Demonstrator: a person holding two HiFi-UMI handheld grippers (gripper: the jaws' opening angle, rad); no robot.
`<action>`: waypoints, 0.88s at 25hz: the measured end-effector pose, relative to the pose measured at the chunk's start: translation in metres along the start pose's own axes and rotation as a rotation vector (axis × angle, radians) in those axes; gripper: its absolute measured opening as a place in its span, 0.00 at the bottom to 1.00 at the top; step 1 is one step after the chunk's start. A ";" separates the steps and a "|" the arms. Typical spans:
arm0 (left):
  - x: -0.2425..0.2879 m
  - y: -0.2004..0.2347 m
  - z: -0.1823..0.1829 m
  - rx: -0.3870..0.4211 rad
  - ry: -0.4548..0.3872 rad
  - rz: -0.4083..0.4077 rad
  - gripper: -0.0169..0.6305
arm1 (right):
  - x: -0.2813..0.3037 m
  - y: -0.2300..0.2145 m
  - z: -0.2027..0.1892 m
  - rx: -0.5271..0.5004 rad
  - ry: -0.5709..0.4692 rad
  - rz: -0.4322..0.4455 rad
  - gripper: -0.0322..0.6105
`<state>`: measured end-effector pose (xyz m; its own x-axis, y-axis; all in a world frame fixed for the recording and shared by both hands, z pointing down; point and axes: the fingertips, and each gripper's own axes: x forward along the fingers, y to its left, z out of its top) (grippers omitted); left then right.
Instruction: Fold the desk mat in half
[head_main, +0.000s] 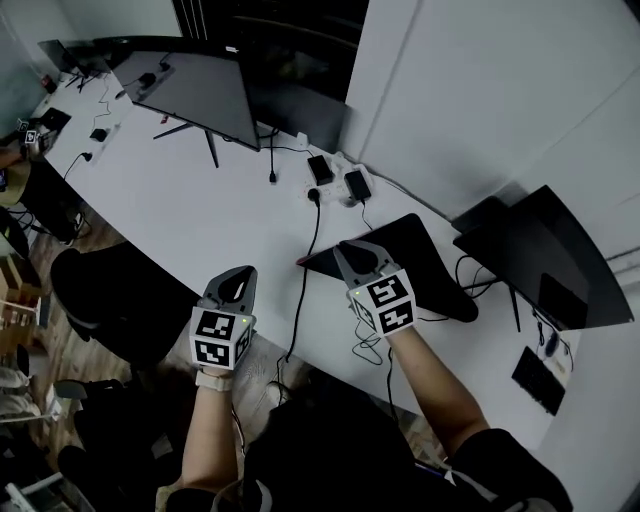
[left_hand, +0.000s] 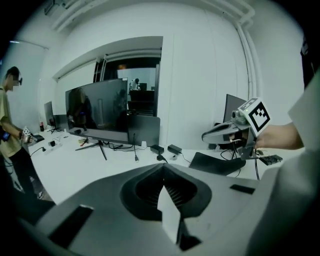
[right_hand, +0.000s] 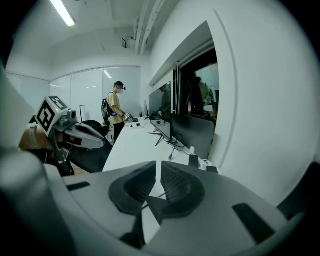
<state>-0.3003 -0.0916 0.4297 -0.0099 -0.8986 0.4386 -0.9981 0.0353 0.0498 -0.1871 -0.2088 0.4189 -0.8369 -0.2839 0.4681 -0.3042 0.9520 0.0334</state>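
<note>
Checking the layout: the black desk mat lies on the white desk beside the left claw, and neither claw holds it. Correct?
Wrong side. The head view shows the black desk mat lying on the white desk beside the right claw, not the left claw; neither claw holds it.

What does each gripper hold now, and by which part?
Nothing. The left gripper is shut and empty; the right gripper is nearly shut, empty, above the mat.
</note>
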 end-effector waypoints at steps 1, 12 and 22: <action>-0.012 0.005 -0.001 -0.009 -0.009 0.012 0.04 | -0.001 0.012 0.006 -0.006 -0.011 0.014 0.11; -0.152 0.043 -0.007 -0.110 -0.167 0.133 0.04 | -0.020 0.143 0.064 -0.075 -0.118 0.179 0.11; -0.261 0.046 -0.022 -0.158 -0.283 0.232 0.04 | -0.046 0.250 0.090 -0.129 -0.199 0.334 0.11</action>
<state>-0.3427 0.1538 0.3372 -0.2720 -0.9431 0.1914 -0.9461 0.2984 0.1260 -0.2657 0.0325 0.3263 -0.9555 0.0387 0.2924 0.0480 0.9985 0.0247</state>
